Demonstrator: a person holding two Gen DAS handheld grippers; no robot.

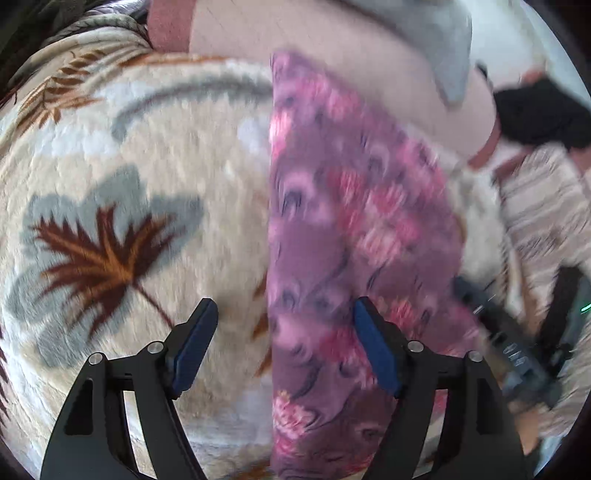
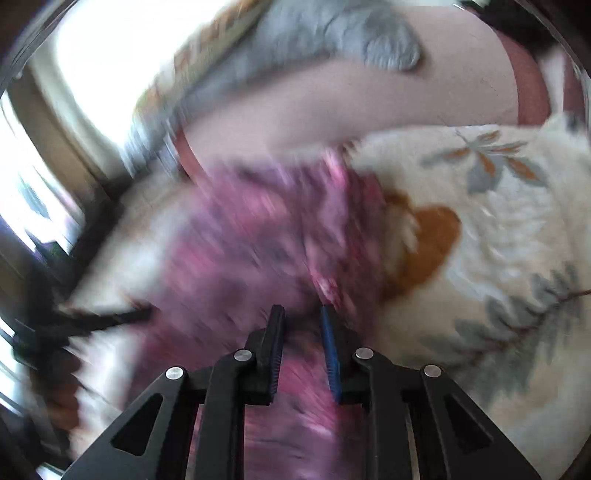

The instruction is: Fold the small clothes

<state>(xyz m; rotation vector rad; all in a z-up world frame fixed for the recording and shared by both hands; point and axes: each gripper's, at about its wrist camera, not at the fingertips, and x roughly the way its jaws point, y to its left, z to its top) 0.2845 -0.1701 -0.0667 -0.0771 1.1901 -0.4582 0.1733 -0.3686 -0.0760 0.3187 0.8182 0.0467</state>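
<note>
One fold at least looks done, I am judging: the purple floral garment [image 1: 354, 221] is lying as a long narrow strip with a straight left edge on the cream leaf-patterned blanket [image 1: 122, 155], running away from me toward a pale pink pillow [image 1: 332, 40] with a grey cloth [image 1: 424, 33] on it. What I am still reckoning as left is bringing the strip end over end into a compact packet. I am holding my left gripper [image 1: 284, 317] with its fingers wide apart, empty, straddling the strip's left edge near its close end. I am keeping my right gripper [image 2: 303, 314] over the same garment [image 2: 258, 240], its fingers nearly together with a slim gap between them; whether cloth is caught in that gap I cannot tell, since the right view is heavily smeared. The fabric is looking thin and limp, printed with pink blossoms and dark curls on mauve, lying fairly flat.
</note>
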